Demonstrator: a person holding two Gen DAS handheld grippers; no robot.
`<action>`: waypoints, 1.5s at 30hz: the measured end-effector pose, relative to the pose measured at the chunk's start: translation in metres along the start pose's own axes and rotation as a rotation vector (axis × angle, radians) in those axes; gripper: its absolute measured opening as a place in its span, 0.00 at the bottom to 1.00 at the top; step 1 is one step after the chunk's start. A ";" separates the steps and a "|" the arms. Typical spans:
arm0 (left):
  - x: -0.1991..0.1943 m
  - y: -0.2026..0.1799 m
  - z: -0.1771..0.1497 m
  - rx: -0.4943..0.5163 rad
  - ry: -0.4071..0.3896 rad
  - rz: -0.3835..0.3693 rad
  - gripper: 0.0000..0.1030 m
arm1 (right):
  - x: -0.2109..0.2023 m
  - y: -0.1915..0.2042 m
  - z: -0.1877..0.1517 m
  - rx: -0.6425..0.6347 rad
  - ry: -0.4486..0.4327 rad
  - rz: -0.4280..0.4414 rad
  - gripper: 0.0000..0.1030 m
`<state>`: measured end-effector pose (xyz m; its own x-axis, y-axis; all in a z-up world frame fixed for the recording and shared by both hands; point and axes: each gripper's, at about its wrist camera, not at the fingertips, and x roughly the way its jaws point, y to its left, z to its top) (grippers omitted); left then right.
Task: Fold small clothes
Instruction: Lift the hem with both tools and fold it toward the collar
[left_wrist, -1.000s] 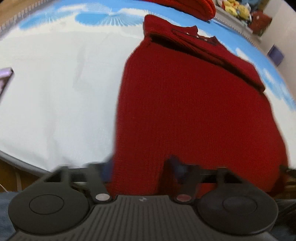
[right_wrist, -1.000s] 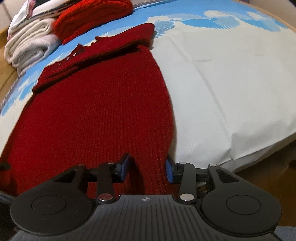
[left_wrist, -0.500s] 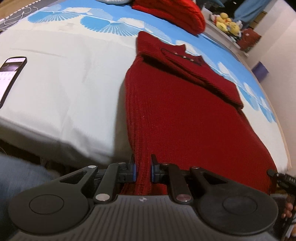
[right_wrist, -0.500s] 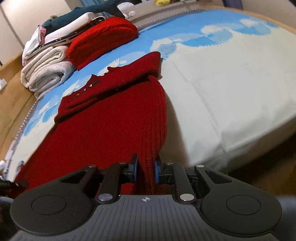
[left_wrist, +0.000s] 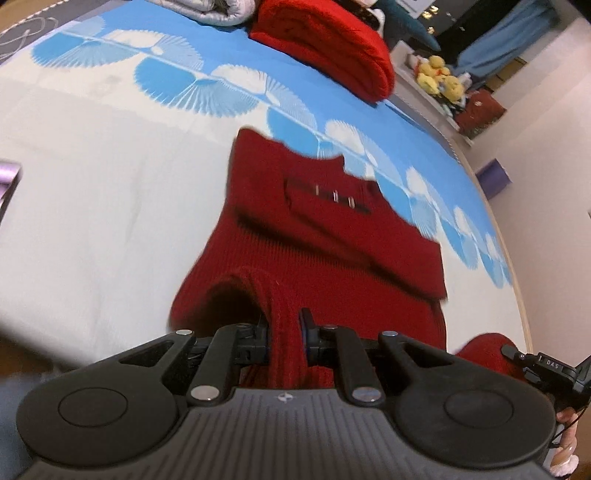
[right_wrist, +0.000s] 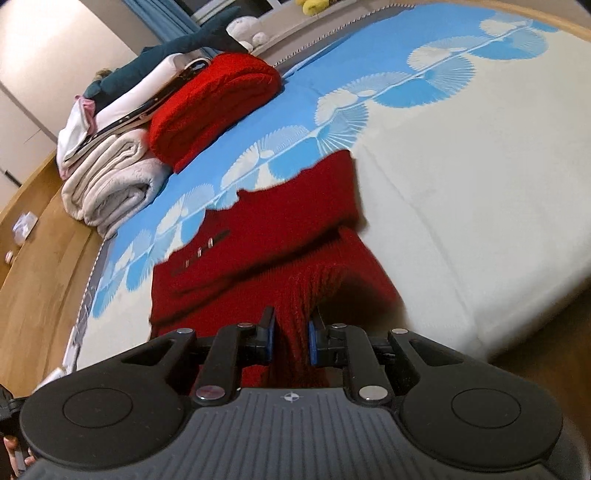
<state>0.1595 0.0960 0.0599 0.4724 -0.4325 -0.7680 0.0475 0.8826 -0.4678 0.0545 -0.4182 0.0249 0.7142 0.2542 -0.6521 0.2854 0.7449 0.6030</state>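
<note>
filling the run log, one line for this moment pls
step: hem fold | left gripper: shut on red sweater | right gripper: shut on red sweater | hem raised off bed

A dark red ribbed knit sweater with three small silvery buttons at its neck placket is seen ahead of the black left gripper, whose pads are blue. The same dark red knit is pinched between the blue pads of the black right gripper. Beneath it, a cream bedspread is patterned with a sky-blue band of white and blue fan shapes. Farther beyond the right gripper, a brighter red folded knit is shown beside a cream folded blanket. Yellow plush toys are visible far ahead to the right of the left gripper.
</note>
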 end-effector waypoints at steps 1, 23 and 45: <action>0.016 -0.006 0.025 -0.004 0.002 0.014 0.14 | 0.022 0.006 0.024 0.019 0.002 -0.013 0.17; 0.131 0.014 0.099 -0.065 -0.119 0.309 0.87 | 0.107 -0.031 0.081 0.260 -0.374 -0.257 0.80; 0.186 0.022 0.126 -0.011 -0.107 0.252 0.16 | 0.216 0.014 0.084 -0.166 -0.134 -0.451 0.15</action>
<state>0.3597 0.0585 -0.0380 0.5587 -0.1768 -0.8103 -0.0925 0.9576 -0.2728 0.2666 -0.4049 -0.0694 0.6220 -0.1892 -0.7598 0.4871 0.8532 0.1864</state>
